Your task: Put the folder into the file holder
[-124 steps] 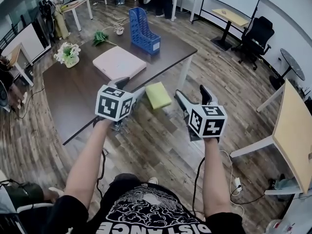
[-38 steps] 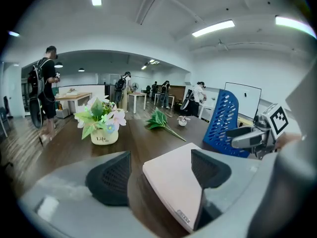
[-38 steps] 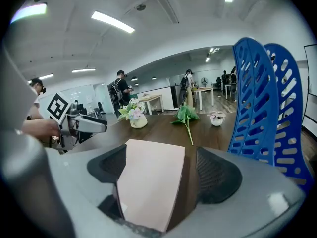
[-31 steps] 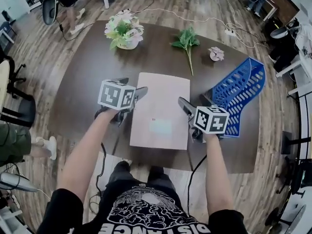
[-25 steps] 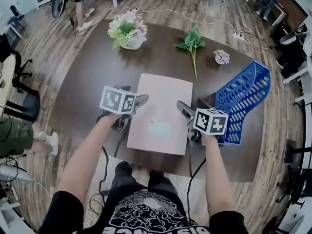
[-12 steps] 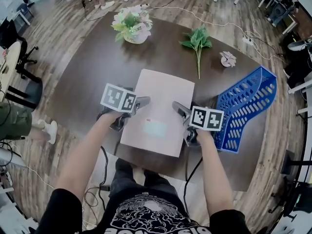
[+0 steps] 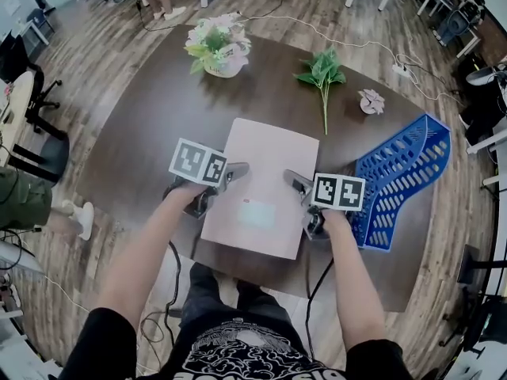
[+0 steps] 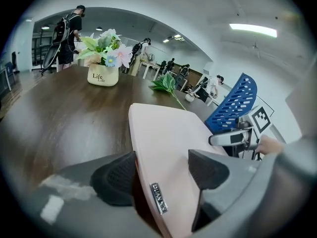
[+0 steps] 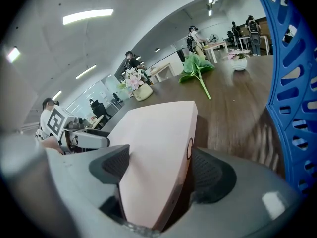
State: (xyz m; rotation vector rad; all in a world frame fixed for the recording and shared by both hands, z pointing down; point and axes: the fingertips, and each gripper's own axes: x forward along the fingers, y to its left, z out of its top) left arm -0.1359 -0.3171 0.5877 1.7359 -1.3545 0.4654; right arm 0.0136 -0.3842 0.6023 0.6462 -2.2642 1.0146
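Both pairs of tongs are set on the pale pink folder (image 7: 265, 169), one at each long side, near the end closest to me.

The left tongs (image 7: 222, 185) are spread wide and have just been closing. In the left gripper view the folder's (image 8: 166, 140) thick left edge sits between the pads of the left tongs (image 8: 163, 170). One black pad is against the side wall, and the other rests on the top face. They are pinching the folder across its thickness. A small metal tag (image 8: 159, 205) shows on that edge, close to the tongs.

The right tongs (image 7: 305, 201) match them on the opposite side. They are also wide and have just been closing. In the right gripper view the right tongs (image 9: 158, 170) have one pad against the edge of the folder (image 9: 153, 133) that carries a round finger hole (image 9: 189, 148). The other pad lies on the top face, so these tongs are pinching the folder too.

The folder lies flat on the dark brown desk (image 7: 150, 125), roughly in its middle and close to the near edge. Its long axis runs away from me, with the far end leaning a little to the right in the head view. A pale label (image 7: 255, 212) sits on the top face toward the near end.

The blue perforated file holder (image 7: 400, 176) sits on the right part of the desk, just beside the right tongs and apart from the folder. On the far side of the desk are a pot of flowers (image 7: 218, 46) and a green leafy sprig (image 7: 322, 74), both well apart from the folder.
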